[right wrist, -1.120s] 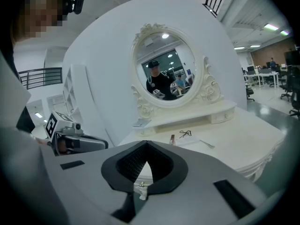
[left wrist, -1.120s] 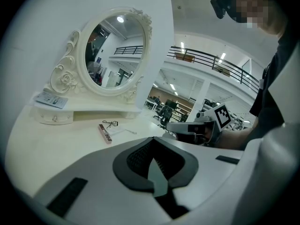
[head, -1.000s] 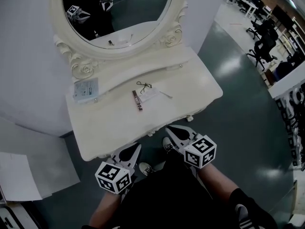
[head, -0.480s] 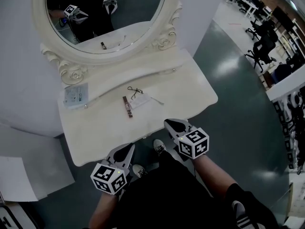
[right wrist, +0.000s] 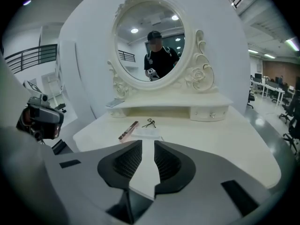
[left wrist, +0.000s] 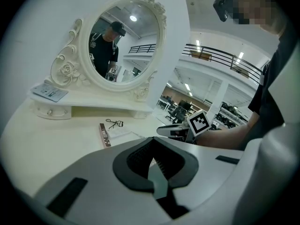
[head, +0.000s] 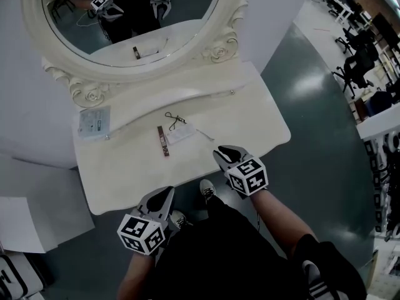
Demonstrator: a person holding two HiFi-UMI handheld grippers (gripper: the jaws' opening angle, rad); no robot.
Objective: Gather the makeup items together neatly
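The right gripper [head: 219, 152] has come forward from beyond the front edge and is now reaching in over the cream dressing table [head: 125, 174]. Its jaws have just been opening: a narrow slit is showing between the ribbed dark pads, with nothing in it. The left gripper [head: 166, 194] has eased in too and is hovering at the front edge, its jaws clenched together, empty.

The makeup items are lying mid-table, just ahead of the right gripper. A slim brown stick-shaped case [head: 163, 140] is lying lengthwise. A flat white packet [head: 182, 134] is sitting just beside it. A thin black wire eyelash curler [head: 175, 120] is resting at the packet's far corner. A pale printed packet [head: 94, 121] is lying well apart on the raised shelf at the left.

The table is looking smooth and glossy, with a curved front. The oval mirror [head: 187, 11] is sitting in a carved frame with roses, reflecting both grippers.
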